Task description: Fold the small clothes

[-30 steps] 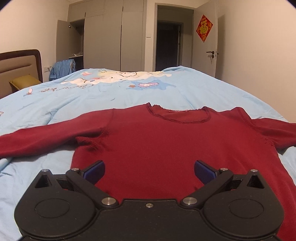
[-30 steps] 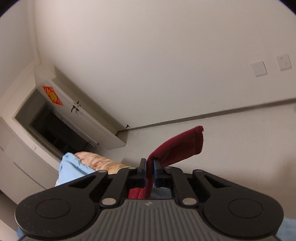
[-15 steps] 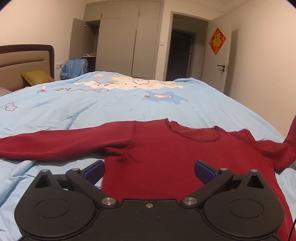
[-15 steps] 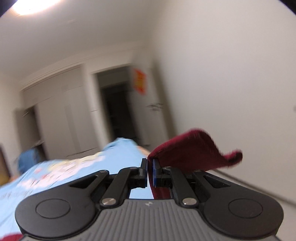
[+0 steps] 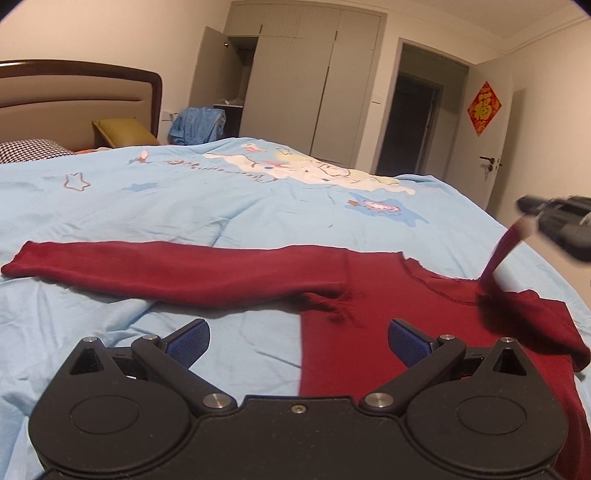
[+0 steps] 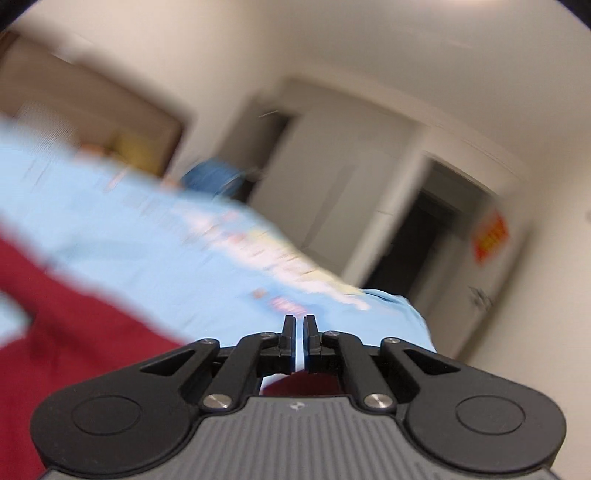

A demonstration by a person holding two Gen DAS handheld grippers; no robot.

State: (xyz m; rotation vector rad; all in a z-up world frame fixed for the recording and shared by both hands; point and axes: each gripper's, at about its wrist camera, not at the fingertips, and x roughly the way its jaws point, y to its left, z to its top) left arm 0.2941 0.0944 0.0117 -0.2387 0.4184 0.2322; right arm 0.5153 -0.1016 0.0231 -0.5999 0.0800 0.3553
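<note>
red diamond paper [image 5: 484, 108] with gold character 福 on the open door [image 5: 496, 133], bedspread lettering too small to read

Cream walls [image 5: 92, 33], grey wardrobe [image 5: 314, 74], padded headboard [image 5: 74, 96], open white door [image 5: 491, 129].

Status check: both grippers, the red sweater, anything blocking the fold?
Left gripper open, empty, above sweater hem. Right gripper lifting one sleeve over the body. Other sleeve flat on bedspread. Nothing in the way.

Bare blue bedspread [image 5: 184, 206] lies open beyond the red sweater [image 5: 388, 306].
</note>
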